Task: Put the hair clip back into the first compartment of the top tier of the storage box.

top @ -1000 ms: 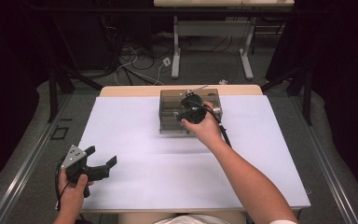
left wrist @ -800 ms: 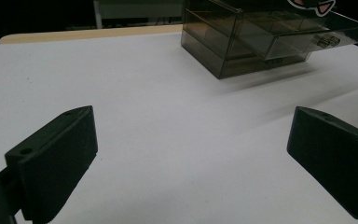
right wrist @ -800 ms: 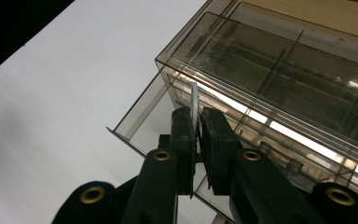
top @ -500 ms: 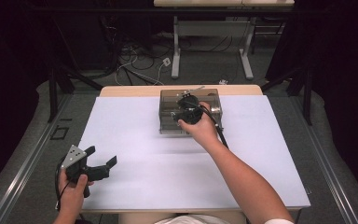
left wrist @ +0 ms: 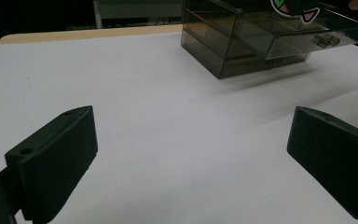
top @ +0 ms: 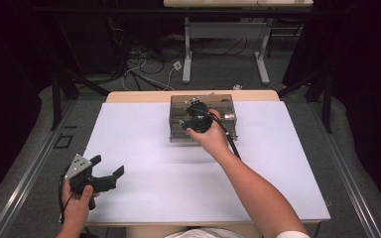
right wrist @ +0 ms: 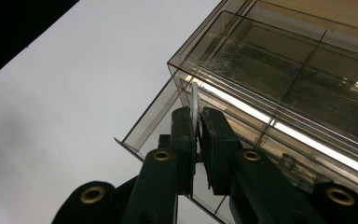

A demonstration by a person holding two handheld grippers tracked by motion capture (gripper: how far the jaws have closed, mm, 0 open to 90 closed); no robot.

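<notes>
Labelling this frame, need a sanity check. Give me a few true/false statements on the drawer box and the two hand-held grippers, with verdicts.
1. The right hand-held gripper is shut on a thin pale flat piece over the open drawer. True.
2. The left hand-held gripper holds the smoky clear drawer box. False: its jaws stand wide apart over the bare white table top, well short of the box.
3. One drawer of the box is pulled out. True, seen in both gripper views.
4. The box stands at the near edge of the table, by the person. False: it stands at the far side, in the high view.
5. The left hand-held gripper rests inside the drawer. False: it is at the near left corner of the table.
</notes>
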